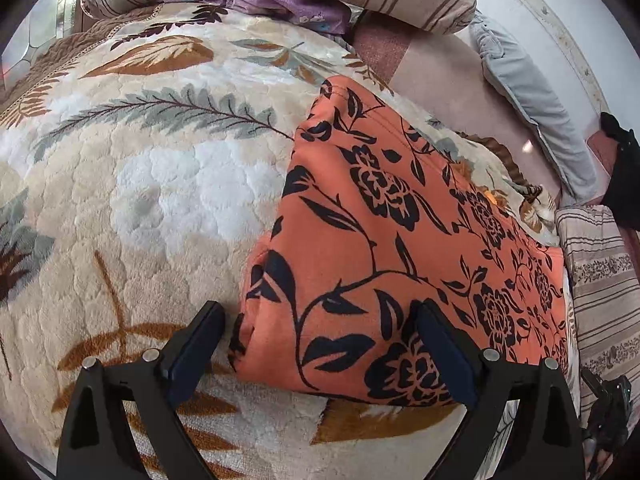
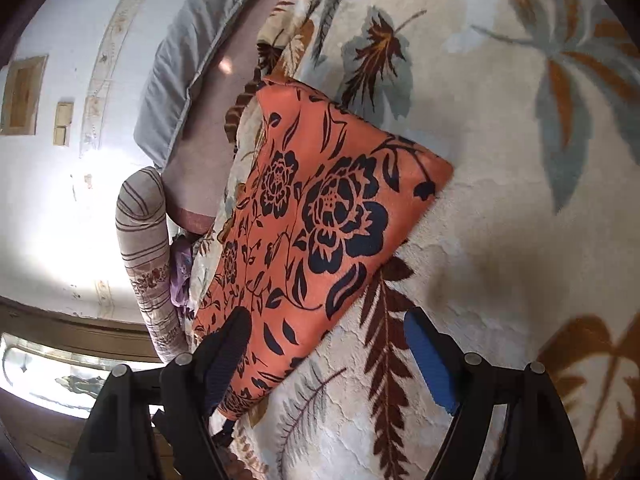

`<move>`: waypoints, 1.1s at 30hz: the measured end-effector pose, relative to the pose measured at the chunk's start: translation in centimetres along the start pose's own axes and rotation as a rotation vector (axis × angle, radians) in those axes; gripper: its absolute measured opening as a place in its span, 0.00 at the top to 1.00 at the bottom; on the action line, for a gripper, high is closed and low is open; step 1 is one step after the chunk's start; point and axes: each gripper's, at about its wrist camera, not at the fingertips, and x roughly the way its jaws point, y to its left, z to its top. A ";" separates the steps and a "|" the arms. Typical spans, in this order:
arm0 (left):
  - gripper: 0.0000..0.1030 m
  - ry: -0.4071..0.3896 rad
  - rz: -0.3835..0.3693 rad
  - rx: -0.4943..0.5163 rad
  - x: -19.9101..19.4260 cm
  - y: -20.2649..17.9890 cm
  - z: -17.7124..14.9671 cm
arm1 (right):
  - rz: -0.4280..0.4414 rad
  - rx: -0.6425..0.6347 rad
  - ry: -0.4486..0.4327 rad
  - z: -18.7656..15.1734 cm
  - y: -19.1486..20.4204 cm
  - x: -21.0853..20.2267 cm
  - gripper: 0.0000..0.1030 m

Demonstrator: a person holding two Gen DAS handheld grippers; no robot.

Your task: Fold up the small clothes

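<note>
My left tool [image 1: 320, 320] is spread wide over the near corner of the folded orange cloth [image 1: 384, 232], which lies flat on the leaf-print blanket [image 1: 140, 184]. My right tool [image 2: 326, 326] is wide too, straddling the cloth's [image 2: 320, 216] near edge.

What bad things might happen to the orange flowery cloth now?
1. The orange cloth lies near the blanket's edge; a push might slide it off.
2. The left gripper is open with one finger over the cloth and one beside it; closing might pinch the fluffy blanket too.
3. The right gripper is open at the other end; pulling unevenly could undo the fold.
</note>
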 end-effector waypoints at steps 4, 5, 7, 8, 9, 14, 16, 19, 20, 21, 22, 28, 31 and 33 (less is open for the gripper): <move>0.06 0.012 0.021 -0.017 1.3 -0.8 1.4 | -0.015 0.062 -0.054 3.8 0.6 3.3 0.21; 0.15 0.010 0.026 -0.010 1.5 -0.9 1.8 | -0.012 0.038 -0.062 4.8 1.2 4.0 0.24; 0.65 0.040 0.085 0.014 2.4 -1.4 2.8 | -0.052 0.024 -0.068 6.2 1.3 5.5 0.66; 0.78 0.067 0.044 0.001 2.6 -1.4 3.4 | -0.065 0.055 -0.042 6.5 0.7 6.3 0.80; 0.80 0.075 0.055 0.005 2.3 -1.7 3.8 | -0.060 0.070 -0.041 6.5 0.4 6.4 0.81; 0.81 -0.049 0.001 0.077 -5.6 -3.8 4.2 | -0.026 -0.145 -0.060 4.6 6.5 2.0 0.83; 0.81 -0.086 -0.015 0.093 -9.2 -3.9 2.6 | -0.012 -0.219 -0.073 3.4 8.8 -0.9 0.83; 0.80 -0.077 -0.050 0.082 -12.7 -2.4 -1.4 | 0.011 -0.247 -0.056 0.7 8.6 -5.3 0.82; 0.75 -0.060 -0.048 0.076 -13.1 -1.5 -3.3 | 0.002 -0.245 -0.052 -0.5 7.6 -6.7 0.82; 0.67 -0.036 -0.036 0.068 -12.9 -0.3 -5.4 | -0.024 -0.246 -0.050 -1.6 6.1 -7.8 0.78; 0.56 -0.010 -0.011 0.061 -12.1 0.9 -7.6 | -0.055 -0.241 -0.043 -2.9 4.2 -8.5 0.76; 0.28 0.041 0.125 0.116 -11.4 4.5 -11.8 | -0.211 -0.140 0.000 -4.8 -6.1 -12.4 0.36; 0.28 -0.034 0.165 0.124 -13.6 4.5 -10.1 | -0.279 -0.197 -0.121 -4.1 -5.0 -16.4 0.33; 0.28 -0.043 0.136 0.138 -13.7 4.4 -8.6 | -0.283 -0.247 -0.182 -3.8 -3.5 -18.2 0.33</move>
